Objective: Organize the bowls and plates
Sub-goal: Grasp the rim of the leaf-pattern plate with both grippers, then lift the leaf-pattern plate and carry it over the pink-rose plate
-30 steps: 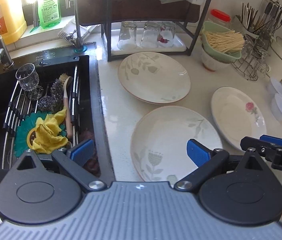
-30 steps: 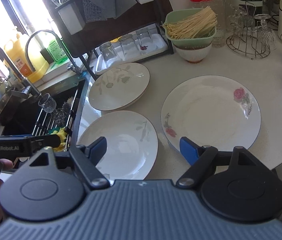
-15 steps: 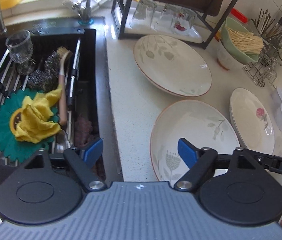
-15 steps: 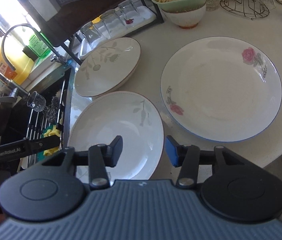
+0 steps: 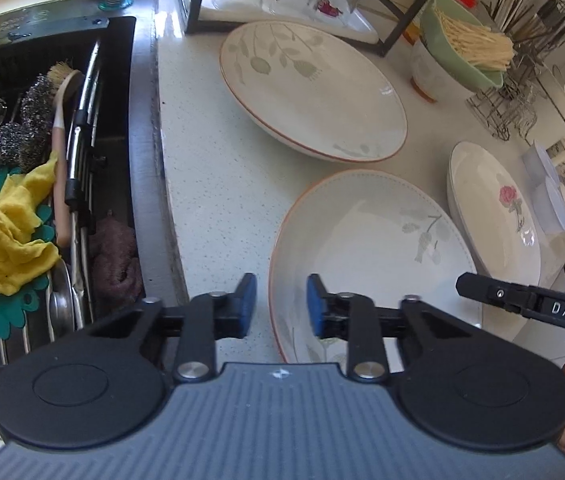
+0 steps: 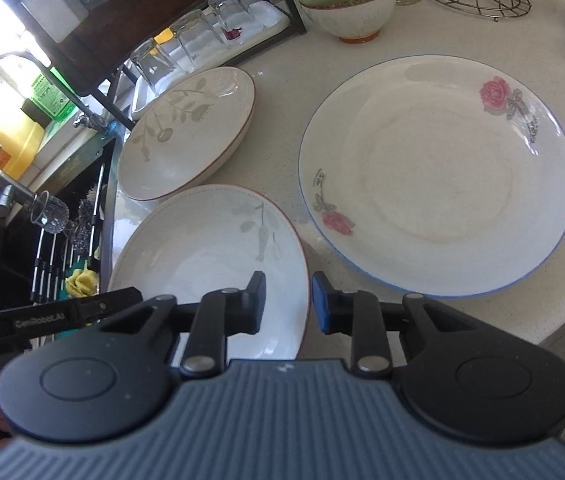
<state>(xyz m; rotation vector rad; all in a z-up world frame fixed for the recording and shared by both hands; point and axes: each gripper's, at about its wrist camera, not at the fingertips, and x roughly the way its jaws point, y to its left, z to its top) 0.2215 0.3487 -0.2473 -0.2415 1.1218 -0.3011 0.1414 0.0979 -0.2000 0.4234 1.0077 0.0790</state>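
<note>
Both tools stood partly open, holding nothing. Left tool (image 5: 281, 304) straddled the near plate's (image 5: 370, 248) left rim at lower centre; right tool (image 6: 287, 303) bracketed its right rim, each equally near. Only the right view showed the rose plate (image 6: 438, 184) whole on the surface (image 6: 282, 80); only the left showed the sink (image 5: 138, 128).

Black tool (image 5: 281, 304), blue pads (image 5: 314, 305)

A yellow cloth (image 5: 6, 236) and scrub brush (image 5: 60, 152) lie in the sink (image 5: 142, 168).
</note>
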